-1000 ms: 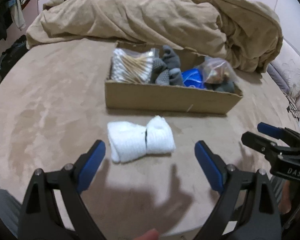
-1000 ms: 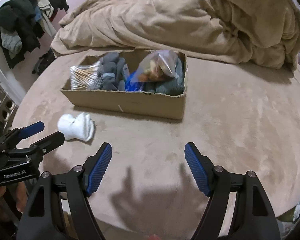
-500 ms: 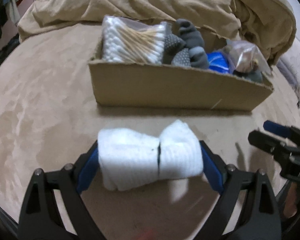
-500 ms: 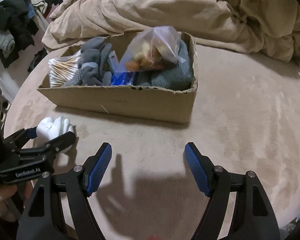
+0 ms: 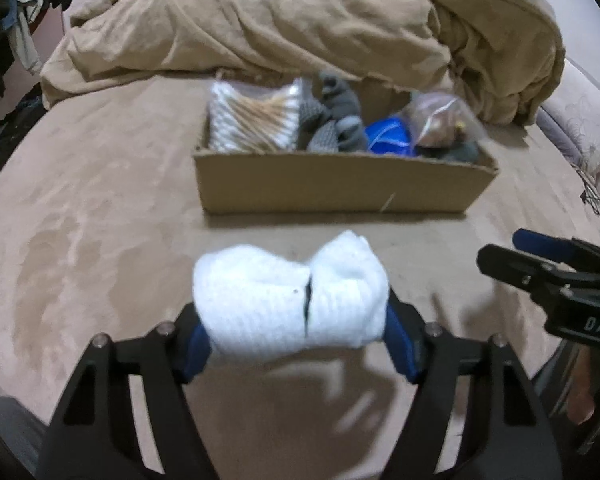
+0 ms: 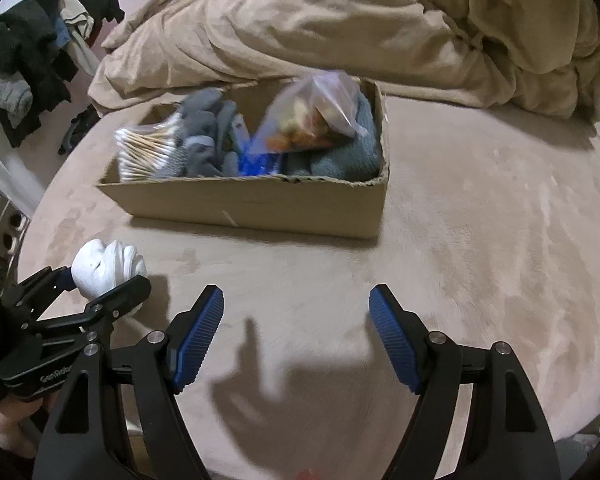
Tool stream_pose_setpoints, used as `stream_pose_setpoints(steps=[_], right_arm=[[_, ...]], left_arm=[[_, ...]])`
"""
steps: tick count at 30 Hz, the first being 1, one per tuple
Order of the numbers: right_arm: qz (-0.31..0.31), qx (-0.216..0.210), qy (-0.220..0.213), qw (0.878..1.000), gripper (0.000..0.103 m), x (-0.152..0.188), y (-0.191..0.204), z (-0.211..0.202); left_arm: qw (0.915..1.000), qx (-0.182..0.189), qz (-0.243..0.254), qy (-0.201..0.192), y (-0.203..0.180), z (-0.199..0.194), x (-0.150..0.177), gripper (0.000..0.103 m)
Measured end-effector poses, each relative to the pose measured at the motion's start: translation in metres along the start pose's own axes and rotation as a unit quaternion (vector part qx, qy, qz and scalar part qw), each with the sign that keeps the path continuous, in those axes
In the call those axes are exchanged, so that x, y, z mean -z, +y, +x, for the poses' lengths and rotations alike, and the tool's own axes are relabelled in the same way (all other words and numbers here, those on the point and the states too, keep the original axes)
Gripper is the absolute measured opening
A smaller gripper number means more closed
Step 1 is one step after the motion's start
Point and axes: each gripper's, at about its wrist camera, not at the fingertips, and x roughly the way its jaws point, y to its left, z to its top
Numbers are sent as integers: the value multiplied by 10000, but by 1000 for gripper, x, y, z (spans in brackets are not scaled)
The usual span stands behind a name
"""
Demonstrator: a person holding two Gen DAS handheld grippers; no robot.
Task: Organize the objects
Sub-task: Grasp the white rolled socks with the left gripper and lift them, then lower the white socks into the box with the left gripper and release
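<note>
Spreading across the back of the tan bed is a rumpled blanket, with a cardboard box of cotton swabs, grey gloves and bags before it; nearer, the left gripper is closing, pads against a white sock roll, while the right gripper hangs spread and empty
</note>
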Motion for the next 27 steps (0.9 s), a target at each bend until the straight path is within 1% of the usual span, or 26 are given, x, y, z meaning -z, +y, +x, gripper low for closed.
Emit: stream_pose_setpoints(steps=[8,16,18,19,21,24,27], right_arm=[[-146,-33,-193,9997,78,8,24,-54],[-324,-2,-446,9985,78,1,39,-102],[-324,10,-552,9980,78,-3,40,-113],[-316,24,-617,9976,78,-7,39,-117],[-311,70,-711,9970,78,-15,38,-122],[-250,111,-814,9963,78,-31,35,-127],[-241,145,-964,9949,78,-48,32,-132]], left_arm=[[9993,6,-20,-383,-6,-78,1,72],[9977,142,-48,-655,-10,-128,-12,72],[9969,114,-18,-776,-13,-134,-19,72],[9971,107,-23,-751,-14,-133,-26,72],[9967,172,-113,-785,-14,-134,-35,72],[9955,154,-61,-934,-20,-137,-53,72],[9947,51,-103,-1026,-18,-132,-70,72]])
